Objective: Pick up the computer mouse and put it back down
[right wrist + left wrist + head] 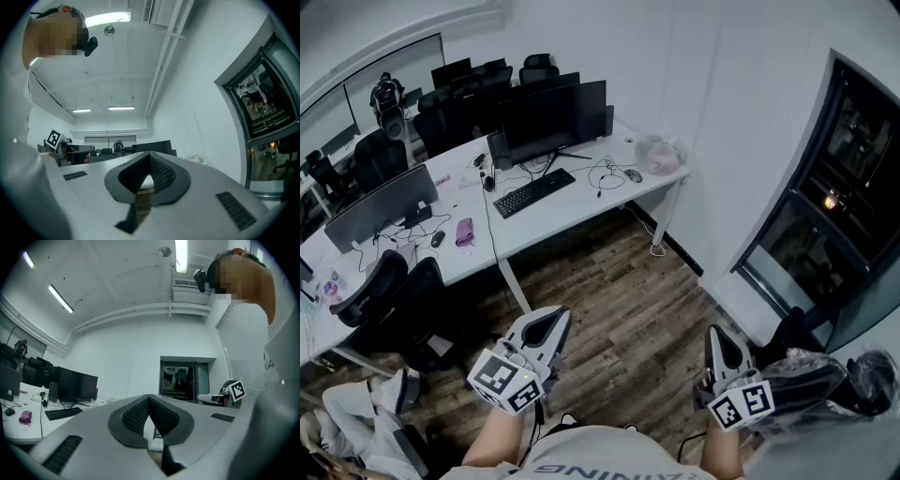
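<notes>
A small grey computer mouse [633, 175] lies on the white desk [581, 202], right of the black keyboard [533, 191] and beside loose cables. A second dark mouse [438, 238] sits on the neighbouring desk next to a pink object [465, 231]. Both grippers hang over the wooden floor, well short of the desk. My left gripper [551, 319] is shut and holds nothing, its jaws meeting at the tip [149, 397]. On the other side, my right gripper [718, 334] is also shut and empty [150, 155].
A black monitor [551, 117] stands behind the keyboard. A clear plastic bag [660, 155] rests at the desk's right end. Black office chairs [403, 295] crowd the left. A dark glass door [844, 178] is on the right wall, and a desk leg [514, 284] stands ahead.
</notes>
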{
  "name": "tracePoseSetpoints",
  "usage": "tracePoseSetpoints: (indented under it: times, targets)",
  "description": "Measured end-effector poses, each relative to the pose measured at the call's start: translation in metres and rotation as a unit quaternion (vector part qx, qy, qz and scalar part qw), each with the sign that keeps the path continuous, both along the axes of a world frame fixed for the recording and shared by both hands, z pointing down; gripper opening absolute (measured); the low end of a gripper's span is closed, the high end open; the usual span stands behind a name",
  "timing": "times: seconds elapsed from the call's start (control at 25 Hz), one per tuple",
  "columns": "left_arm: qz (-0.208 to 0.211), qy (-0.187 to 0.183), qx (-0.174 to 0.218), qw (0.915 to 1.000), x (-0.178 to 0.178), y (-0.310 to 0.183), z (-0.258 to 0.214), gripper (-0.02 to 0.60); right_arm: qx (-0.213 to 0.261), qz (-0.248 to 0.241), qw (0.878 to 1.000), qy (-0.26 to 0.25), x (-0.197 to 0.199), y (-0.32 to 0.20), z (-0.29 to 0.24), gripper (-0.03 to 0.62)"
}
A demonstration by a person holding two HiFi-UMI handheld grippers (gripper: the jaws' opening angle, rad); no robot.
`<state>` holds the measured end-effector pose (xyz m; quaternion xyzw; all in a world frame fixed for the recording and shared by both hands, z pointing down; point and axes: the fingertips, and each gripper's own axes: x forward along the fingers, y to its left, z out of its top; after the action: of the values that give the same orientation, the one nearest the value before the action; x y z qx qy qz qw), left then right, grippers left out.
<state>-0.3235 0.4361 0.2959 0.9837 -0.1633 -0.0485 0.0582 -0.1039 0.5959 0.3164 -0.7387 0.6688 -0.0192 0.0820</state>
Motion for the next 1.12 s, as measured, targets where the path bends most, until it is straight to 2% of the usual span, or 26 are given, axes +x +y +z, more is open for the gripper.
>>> tracePoseSetpoints:
  times: [0.36, 0.56, 0.76, 1.0, 1.12]
  targets:
    - [-0.004, 0.000, -0.003, 1.0000, -0.009, -0.009, 0.004, 0.005, -0.005, -0.005, 1.000, 0.003, -0.011, -0.012, 0.002, 0.021]
    - [-0.008, 0.003, -0.010, 0.9999, -0.020, -0.017, 0.007, 0.005, -0.004, -0.001, 1.000, -0.012, -0.015, -0.021, 0.004, 0.021]
    - [-0.005, 0.002, -0.015, 0.9999, -0.031, -0.030, 0.009, 0.005, -0.013, -0.011, 1.000, 0.007, -0.033, -0.038, 0.002, 0.021]
    - [0.005, -0.003, -0.018, 0.9998, -0.051, -0.050, 0.025, 0.005, -0.019, -0.001, 1.000, -0.012, -0.054, -0.059, 0.019, 0.021]
    - [0.011, -0.004, -0.029, 0.9995, -0.057, -0.061, 0.037, 0.005, -0.037, 0.004, 0.999, -0.022, -0.067, -0.066, 0.037, 0.021]
